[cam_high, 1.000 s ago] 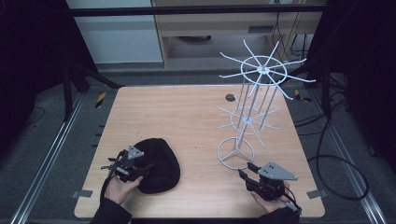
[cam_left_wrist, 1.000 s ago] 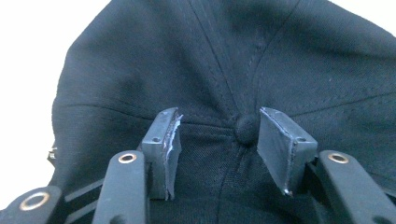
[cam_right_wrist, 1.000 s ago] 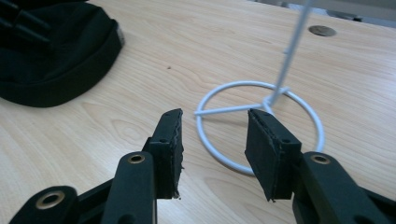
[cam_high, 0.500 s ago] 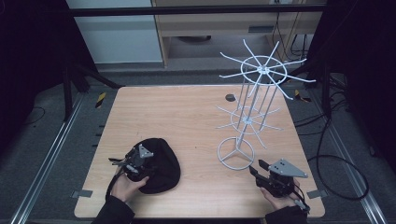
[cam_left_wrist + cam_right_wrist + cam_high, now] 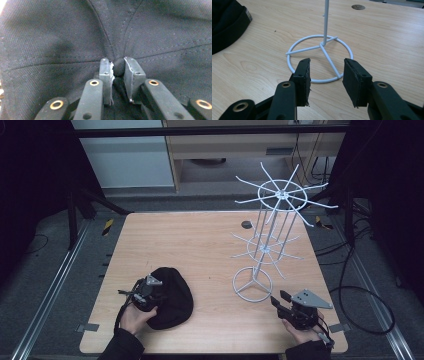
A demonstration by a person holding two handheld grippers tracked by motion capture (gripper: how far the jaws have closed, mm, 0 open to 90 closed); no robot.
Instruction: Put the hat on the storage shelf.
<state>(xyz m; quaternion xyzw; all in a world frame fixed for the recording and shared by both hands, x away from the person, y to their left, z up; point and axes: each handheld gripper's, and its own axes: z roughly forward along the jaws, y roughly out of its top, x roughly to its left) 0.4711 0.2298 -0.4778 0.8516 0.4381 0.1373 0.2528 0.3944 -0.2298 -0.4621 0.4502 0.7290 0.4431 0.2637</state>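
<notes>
One black cap [image 5: 170, 296] (top button pinched by left gripper [image 5: 117, 68]), one rack [image 5: 265, 245], right gripper [image 5: 325, 80] agape.

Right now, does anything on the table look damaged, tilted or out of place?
Nothing stands out. The white wire rack stands upright, and the black cap lies flat with the left gripper pinching its top button.

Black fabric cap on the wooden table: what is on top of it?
The left tool sits on the black fabric cap, pinching its crown button. Whatever lies under the cap is covered.
</notes>
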